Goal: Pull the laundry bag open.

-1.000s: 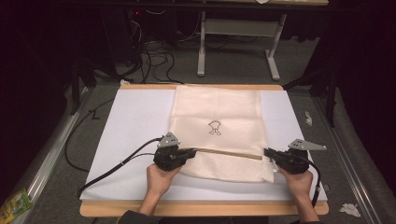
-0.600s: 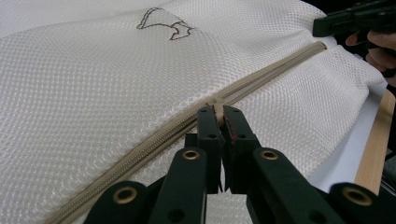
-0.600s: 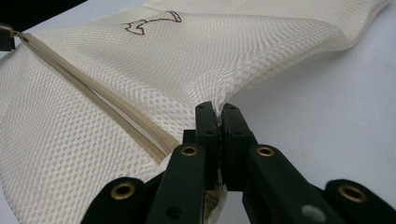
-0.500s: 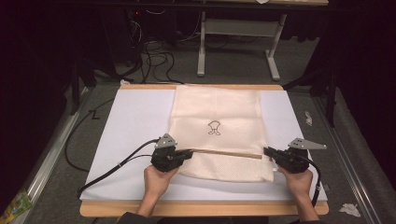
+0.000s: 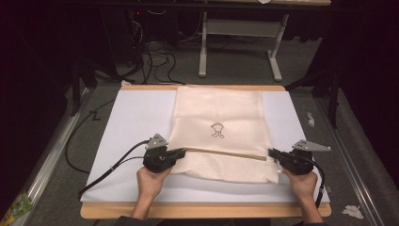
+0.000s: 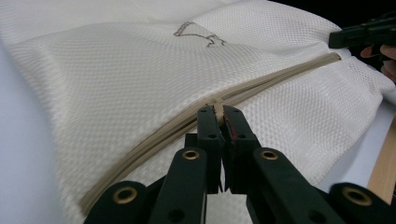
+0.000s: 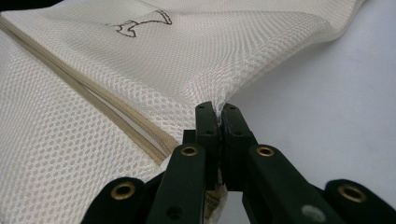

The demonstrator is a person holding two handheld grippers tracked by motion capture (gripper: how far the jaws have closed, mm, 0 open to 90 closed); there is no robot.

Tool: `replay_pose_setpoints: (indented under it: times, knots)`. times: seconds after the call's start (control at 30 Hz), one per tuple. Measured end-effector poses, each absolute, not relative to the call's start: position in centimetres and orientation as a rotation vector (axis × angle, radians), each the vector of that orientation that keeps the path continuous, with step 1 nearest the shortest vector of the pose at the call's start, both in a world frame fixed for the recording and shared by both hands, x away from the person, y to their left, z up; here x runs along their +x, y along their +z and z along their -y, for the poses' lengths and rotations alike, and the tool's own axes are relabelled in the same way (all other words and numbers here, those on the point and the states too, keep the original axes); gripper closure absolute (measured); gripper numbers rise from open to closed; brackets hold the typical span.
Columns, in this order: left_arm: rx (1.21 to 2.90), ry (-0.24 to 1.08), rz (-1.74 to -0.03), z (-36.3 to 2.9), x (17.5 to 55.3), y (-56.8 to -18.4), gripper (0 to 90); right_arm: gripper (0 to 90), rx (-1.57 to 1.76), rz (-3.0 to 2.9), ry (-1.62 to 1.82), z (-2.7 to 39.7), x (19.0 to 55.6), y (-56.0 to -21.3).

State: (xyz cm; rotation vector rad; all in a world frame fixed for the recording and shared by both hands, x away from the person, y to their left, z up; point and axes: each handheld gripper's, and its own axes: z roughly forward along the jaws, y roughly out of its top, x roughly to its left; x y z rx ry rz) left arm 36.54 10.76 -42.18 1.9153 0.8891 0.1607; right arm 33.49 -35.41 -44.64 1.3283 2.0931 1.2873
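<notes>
Now my left gripper clamped on the zipper pull of the mesh bag; my right gripper pinching the bag's edge, flat on the bench

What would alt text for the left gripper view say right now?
The left gripper, jaws shut, pinches the zipper pull on the tan zipper that runs across a cream mesh bag. A small dark outline logo sits higher on the mesh, and the right gripper shows at the zipper's far end.
</notes>
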Motion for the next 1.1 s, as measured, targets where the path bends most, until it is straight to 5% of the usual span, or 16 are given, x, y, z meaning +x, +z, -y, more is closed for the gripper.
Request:
replay_pose_setpoints:
  times: [1.1]
  knots:
    - [1.87, 0.223, -0.927, -13.3, 36.6, -41.5, 87.2, 88.5, 1.329, -2.089, 1.289, 35.5, 34.0, -44.1]
